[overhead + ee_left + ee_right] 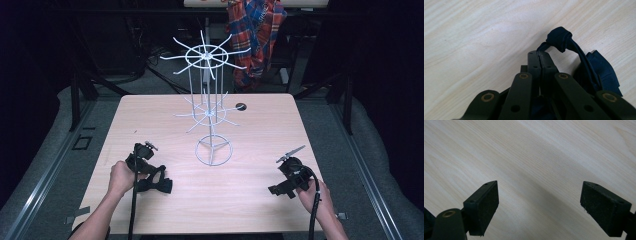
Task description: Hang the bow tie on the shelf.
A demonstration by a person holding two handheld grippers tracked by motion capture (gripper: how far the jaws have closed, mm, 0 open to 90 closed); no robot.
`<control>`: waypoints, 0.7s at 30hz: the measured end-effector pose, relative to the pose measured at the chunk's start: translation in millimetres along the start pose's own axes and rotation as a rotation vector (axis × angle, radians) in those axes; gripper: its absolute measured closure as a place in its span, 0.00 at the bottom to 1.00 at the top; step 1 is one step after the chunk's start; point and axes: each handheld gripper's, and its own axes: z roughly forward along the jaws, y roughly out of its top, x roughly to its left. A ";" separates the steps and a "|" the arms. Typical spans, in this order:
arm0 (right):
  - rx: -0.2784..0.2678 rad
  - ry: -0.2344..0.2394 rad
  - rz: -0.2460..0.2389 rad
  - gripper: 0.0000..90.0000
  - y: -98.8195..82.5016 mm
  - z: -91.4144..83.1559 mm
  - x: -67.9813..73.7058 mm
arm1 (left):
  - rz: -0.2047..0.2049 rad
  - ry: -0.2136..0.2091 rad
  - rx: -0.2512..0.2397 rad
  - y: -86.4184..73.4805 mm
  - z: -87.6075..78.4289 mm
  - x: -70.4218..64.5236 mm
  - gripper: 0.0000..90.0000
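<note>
- Dark navy cloth bow tie [584, 62] lies on the pale wooden table [474, 37], its knotted middle just past the tips of the left gripper [540, 53] and its wings beside and under the jaws.
- Left jaws are pressed together, pinching a thin strap of the bow tie.
- Right gripper [539, 195] hovers over bare wood, jaws wide apart, nothing between them.
- White wire rack [212, 107] stands well beyond both grippers.

dark navy bow tie [599, 72] lying on the pale wood tabletop [240, 195], near its front left corner. its knotted centre [560, 38] is bunched and lifted, a thin strap running down from it, the flat wings crumpled beside, partly hidden behind the left gripper [540, 56].
</note>
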 end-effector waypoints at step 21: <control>0.012 0.005 0.013 0.17 -0.7 2.6 -0.1 | -0.038 0.143 -0.372 -6.6 -79.2 1.5 1.00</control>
